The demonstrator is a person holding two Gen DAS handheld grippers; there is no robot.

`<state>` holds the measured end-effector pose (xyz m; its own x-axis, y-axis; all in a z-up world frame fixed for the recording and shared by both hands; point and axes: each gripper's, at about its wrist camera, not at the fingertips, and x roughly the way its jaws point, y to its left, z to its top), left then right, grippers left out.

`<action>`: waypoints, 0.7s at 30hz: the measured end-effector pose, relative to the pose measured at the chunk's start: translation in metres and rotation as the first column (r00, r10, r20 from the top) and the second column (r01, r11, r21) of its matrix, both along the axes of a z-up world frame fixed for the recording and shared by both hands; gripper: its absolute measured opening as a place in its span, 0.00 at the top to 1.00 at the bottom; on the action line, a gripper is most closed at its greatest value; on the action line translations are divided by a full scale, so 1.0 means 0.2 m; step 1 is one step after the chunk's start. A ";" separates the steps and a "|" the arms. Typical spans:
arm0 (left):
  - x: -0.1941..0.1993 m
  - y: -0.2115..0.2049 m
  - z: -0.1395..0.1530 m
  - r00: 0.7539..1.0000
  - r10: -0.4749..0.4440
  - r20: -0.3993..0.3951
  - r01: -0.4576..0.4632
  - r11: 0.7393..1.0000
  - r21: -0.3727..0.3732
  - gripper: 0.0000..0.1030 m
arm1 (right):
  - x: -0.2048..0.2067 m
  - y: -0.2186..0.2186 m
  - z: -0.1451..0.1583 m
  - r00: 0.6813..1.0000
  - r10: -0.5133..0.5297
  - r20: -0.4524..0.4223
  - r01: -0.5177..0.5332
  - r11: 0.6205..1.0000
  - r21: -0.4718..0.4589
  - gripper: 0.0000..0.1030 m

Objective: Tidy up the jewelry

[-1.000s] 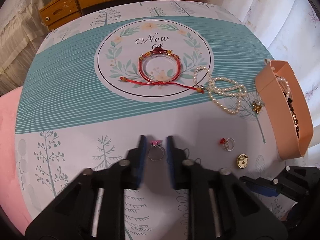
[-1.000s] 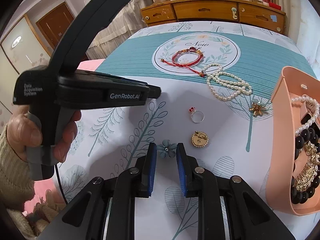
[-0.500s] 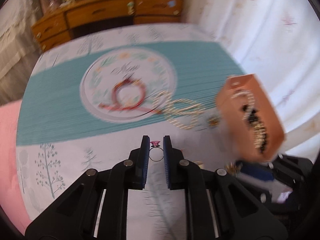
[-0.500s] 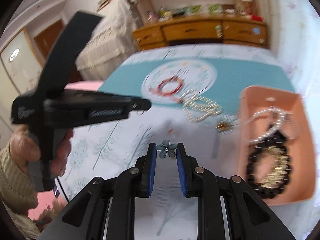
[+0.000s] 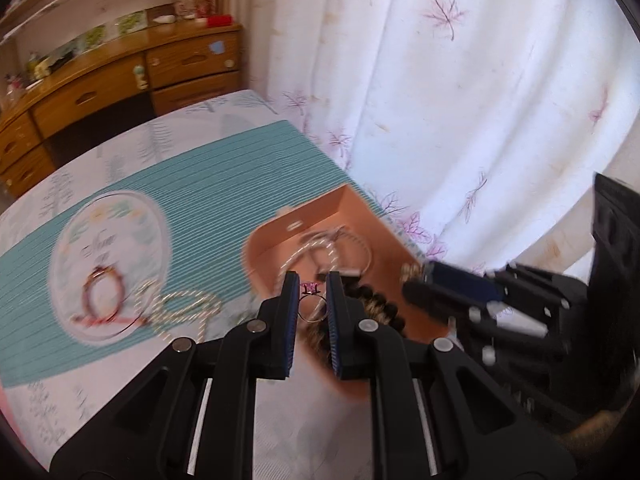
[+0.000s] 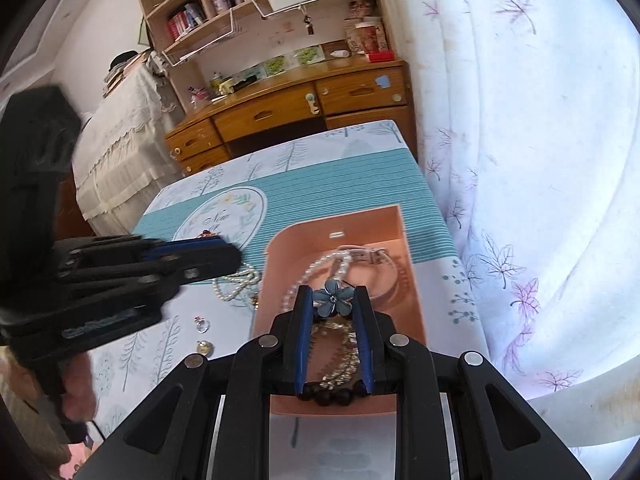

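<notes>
Two grippers are hanging above the peach tray (image 6: 412, 280) on the worktop (image 6: 160, 344). Left gripper (image 5: 313, 285) jaws are pinching a thin ring (image 5: 310, 304) with a pink stone; right gripper (image 6: 333, 299) jaws are clamping a blue flower brooch (image 6: 333, 300). Beads and pearl strands are lying in the tray, while a pearl necklace (image 6: 236, 284), a small ring (image 6: 201, 324) and a gold piece (image 6: 205, 346) are sitting on the cloth beside it

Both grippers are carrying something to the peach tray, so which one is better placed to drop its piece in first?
Right, probably. The right gripper holds the blue flower squarely over the peach tray and its jewelry. The left gripper holds the pink-stone ring nearer the tray's edge in a blurred view.
</notes>
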<state>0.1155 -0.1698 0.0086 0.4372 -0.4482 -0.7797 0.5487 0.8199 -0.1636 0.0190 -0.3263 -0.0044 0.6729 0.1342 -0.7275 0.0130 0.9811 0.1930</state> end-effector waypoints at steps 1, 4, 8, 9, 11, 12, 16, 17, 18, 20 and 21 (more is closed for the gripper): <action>0.02 -0.03 -0.02 1.000 -0.004 -0.003 0.004 1.000 0.003 0.89 | 0.00 -0.01 -0.01 1.000 -0.002 -0.005 0.002 1.000 -0.008 0.80; 0.12 -0.12 -0.11 0.999 -0.002 -0.039 0.003 1.000 0.016 0.89 | 0.00 -0.05 -0.06 1.000 -0.013 -0.025 0.012 0.999 -0.030 0.80; 0.19 -0.16 -0.19 0.998 0.010 -0.067 -0.007 0.998 0.054 0.89 | 0.02 -0.08 -0.15 0.998 -0.031 -0.058 0.029 0.999 -0.035 0.80; 0.20 -0.17 -0.21 0.997 0.013 -0.082 -0.008 0.998 0.065 0.89 | 0.03 -0.09 -0.17 0.997 -0.041 -0.065 0.039 0.998 -0.040 0.80; 0.20 -0.17 -0.24 0.994 0.015 -0.111 -0.007 0.997 0.072 0.88 | 0.06 -0.10 -0.21 0.996 -0.056 -0.074 0.053 0.998 -0.042 0.80; 0.21 -0.18 -0.24 0.993 0.020 -0.118 -0.010 0.997 0.078 0.88 | 0.06 -0.10 -0.22 0.995 -0.062 -0.082 0.059 0.997 -0.041 0.80; 0.19 -0.17 -0.24 0.993 0.019 -0.119 -0.008 0.996 0.094 0.87 | 0.09 -0.13 -0.28 0.990 -0.084 -0.117 0.083 0.996 -0.013 0.66; 0.18 -0.16 -0.23 0.993 0.020 -0.116 -0.009 0.995 0.098 0.84 | 0.09 -0.13 -0.28 0.990 -0.088 -0.113 0.088 0.996 -0.007 0.63; 0.17 -0.16 -0.23 0.994 0.024 -0.104 -0.013 0.994 0.105 0.80 | 0.08 -0.13 -0.28 0.991 -0.088 -0.104 0.089 0.996 0.000 0.62; 0.14 -0.15 -0.20 0.996 0.033 -0.087 -0.024 0.995 0.097 0.46 | 0.08 -0.12 -0.28 0.991 -0.086 -0.103 0.086 0.996 0.003 0.62; 0.13 -0.13 -0.19 0.996 0.039 -0.079 -0.032 0.995 0.091 0.37 | 0.07 -0.12 -0.29 0.991 -0.082 -0.105 0.083 0.997 0.004 0.62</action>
